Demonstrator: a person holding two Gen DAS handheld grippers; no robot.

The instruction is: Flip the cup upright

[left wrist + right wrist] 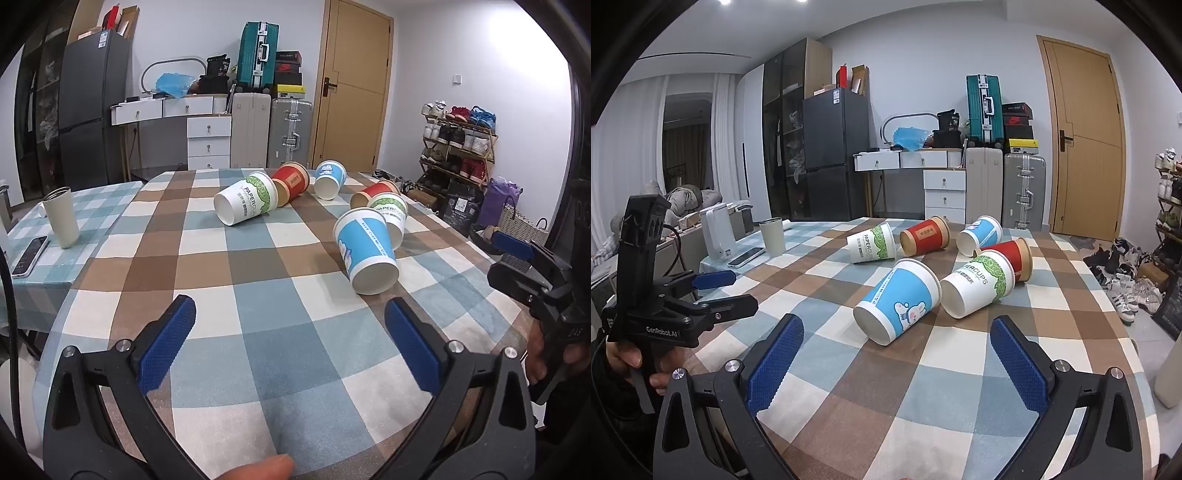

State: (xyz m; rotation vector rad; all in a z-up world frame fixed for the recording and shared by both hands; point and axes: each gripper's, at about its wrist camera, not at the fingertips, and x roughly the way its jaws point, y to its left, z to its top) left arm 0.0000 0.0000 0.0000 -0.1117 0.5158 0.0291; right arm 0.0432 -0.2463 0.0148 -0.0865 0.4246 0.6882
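1. Cup: six paper cups lie on their sides on the checked tabletop (886, 387), none upright. The nearest to me is the blue cup (897, 306), toward the near edge, its open mouth facing me. In the left view it is at (365, 251).
2. My right gripper (897, 362) hangs spread wide and empty just short of that cup. My left gripper (291, 343) is likewise spread and empty over the near edge.
3. I judge the task has not begun: this is the approach, nothing gripped.
4. Next move, as I see it: close on the blue cup's wall, lift, and rotate it so the mouth faces up.
5. In the way: the green-leaf cup (979, 284) lies just beside it, possibly touching; a careless swing could roll it.
6. At the far left corner stand a tumbler (772, 236) and a phone (746, 256), well apart.
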